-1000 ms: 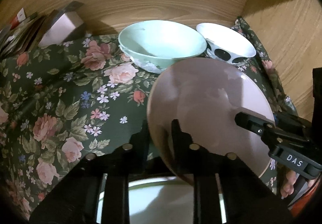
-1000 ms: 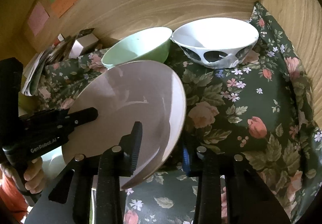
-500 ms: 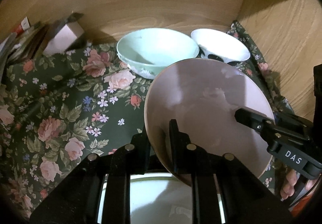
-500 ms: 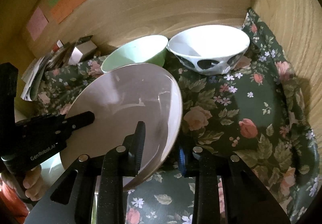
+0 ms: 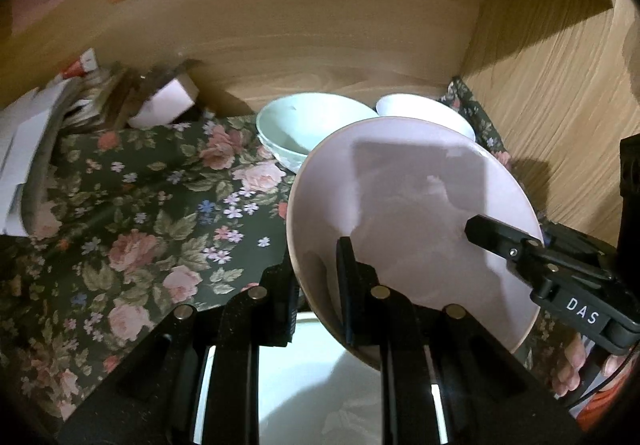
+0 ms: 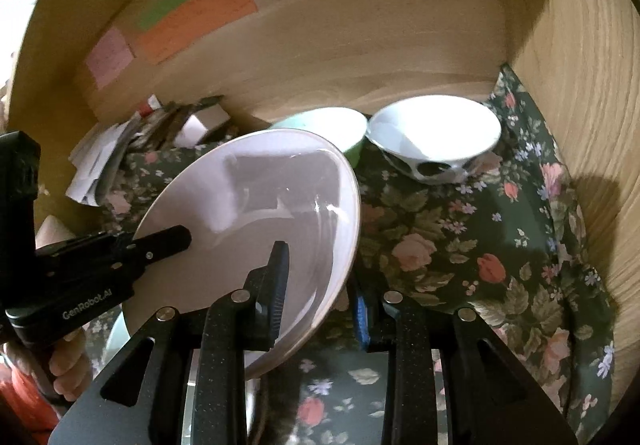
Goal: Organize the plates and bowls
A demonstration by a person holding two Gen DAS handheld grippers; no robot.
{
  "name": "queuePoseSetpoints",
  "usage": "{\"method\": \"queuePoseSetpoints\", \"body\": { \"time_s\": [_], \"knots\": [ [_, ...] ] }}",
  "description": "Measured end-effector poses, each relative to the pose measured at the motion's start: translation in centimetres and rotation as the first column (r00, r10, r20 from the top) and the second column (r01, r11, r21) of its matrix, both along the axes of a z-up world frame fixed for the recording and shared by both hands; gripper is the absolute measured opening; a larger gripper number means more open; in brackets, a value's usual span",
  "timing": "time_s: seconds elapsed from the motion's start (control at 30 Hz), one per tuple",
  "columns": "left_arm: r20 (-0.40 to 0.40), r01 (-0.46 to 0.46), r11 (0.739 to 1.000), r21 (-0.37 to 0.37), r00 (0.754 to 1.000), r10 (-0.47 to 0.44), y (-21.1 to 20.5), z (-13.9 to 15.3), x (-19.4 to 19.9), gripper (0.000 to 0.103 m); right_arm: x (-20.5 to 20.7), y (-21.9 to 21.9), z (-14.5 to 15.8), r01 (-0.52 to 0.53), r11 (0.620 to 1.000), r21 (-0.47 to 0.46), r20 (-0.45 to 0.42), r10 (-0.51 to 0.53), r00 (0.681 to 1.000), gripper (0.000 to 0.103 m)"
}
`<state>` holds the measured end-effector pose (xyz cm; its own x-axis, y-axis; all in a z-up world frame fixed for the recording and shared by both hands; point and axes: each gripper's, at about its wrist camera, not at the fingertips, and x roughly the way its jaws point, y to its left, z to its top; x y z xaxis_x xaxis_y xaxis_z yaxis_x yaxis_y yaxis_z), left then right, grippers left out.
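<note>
Plate (image 5: 416,213) hides part of green bowl (image 5: 308,125) behind.

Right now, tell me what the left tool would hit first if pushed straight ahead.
Probably the mint bowl: it sits just beyond the plate that the left tool grips. Depth is uncertain.

A dark green floral cloth (image 6: 460,245) with pink roses covers the counter, reaching into the corner where the wooden back wall (image 6: 340,57) meets a wooden side panel (image 6: 592,93). Stuck on the back wall are an orange paper note (image 6: 196,25), a green strip (image 6: 172,1) touching its upper edge, and a pink note (image 6: 110,57) just to the left. Below them, at the cloth's far left, a pile of papers and small boxes (image 5: 100,101) leans against the wall.
</note>
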<state>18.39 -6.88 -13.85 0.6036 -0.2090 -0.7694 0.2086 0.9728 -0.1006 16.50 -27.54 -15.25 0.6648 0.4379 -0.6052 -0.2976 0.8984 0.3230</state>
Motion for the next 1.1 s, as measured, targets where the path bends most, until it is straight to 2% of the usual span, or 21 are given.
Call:
{"method": "queuePoseSetpoints", "body": {
  "time_s": [0.43, 1.1],
  "knots": [
    [0.062, -0.091, 0.996, -0.014, 0.994, 0.091, 5.4, 1.8, -4.5, 0.017, -2.2, 4.8, 1.8, -0.088, 0.996, -0.003, 0.051, 0.088, 0.995, 0.026],
    [0.085, -0.241, 0.970, -0.033, 0.966, 0.243, 14.1, 1.5, -10.3, 0.017, -5.2, 13.3, 1.5, -0.238, 0.971, -0.036, 0.062, 0.240, 0.969, 0.026]
  ]
}}
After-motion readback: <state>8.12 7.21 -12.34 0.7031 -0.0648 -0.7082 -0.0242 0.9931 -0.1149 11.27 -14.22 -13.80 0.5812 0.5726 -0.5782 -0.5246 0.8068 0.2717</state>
